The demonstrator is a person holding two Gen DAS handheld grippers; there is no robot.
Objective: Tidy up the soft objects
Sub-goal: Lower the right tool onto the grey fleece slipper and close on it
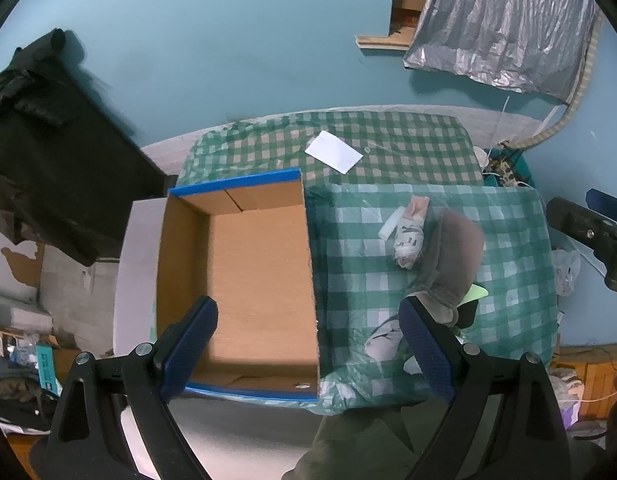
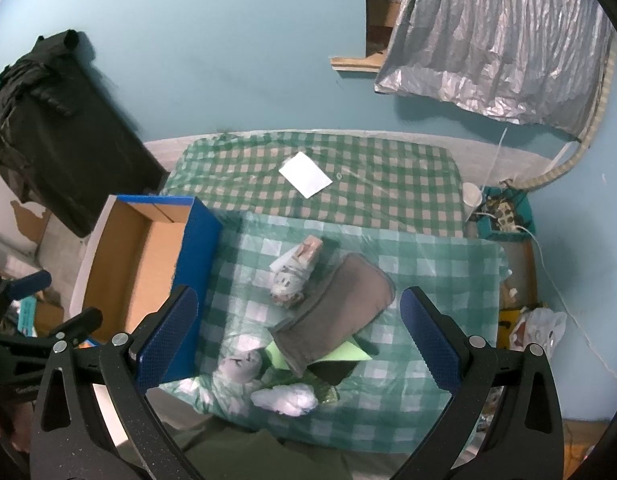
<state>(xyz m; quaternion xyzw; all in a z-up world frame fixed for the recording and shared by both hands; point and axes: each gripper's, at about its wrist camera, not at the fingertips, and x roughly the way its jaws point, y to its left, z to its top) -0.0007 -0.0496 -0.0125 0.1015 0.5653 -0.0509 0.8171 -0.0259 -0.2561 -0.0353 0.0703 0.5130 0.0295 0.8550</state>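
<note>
An empty cardboard box (image 1: 252, 276) with blue edges sits at the table's left; it also shows in the right wrist view (image 2: 136, 264). A folded grey cloth (image 2: 336, 312) lies on the green checked tablecloth (image 2: 428, 264), with a patterned rolled bundle (image 2: 288, 280) beside it, a grey soft toy (image 2: 240, 364), a white soft item (image 2: 286, 398) and a green sheet (image 2: 348, 354) near the front. The cloth (image 1: 448, 256) and bundle (image 1: 408, 240) also show in the left wrist view. My left gripper (image 1: 308, 352) is open above the box's near side. My right gripper (image 2: 296, 340) is open above the soft pile.
A white card (image 2: 306, 174) lies on the far part of the table. A black garment (image 2: 56, 128) hangs at left. A silver foil sheet (image 2: 496, 40) hangs on the blue wall. Clutter and a plastic bag (image 2: 536, 328) lie at the right on the floor.
</note>
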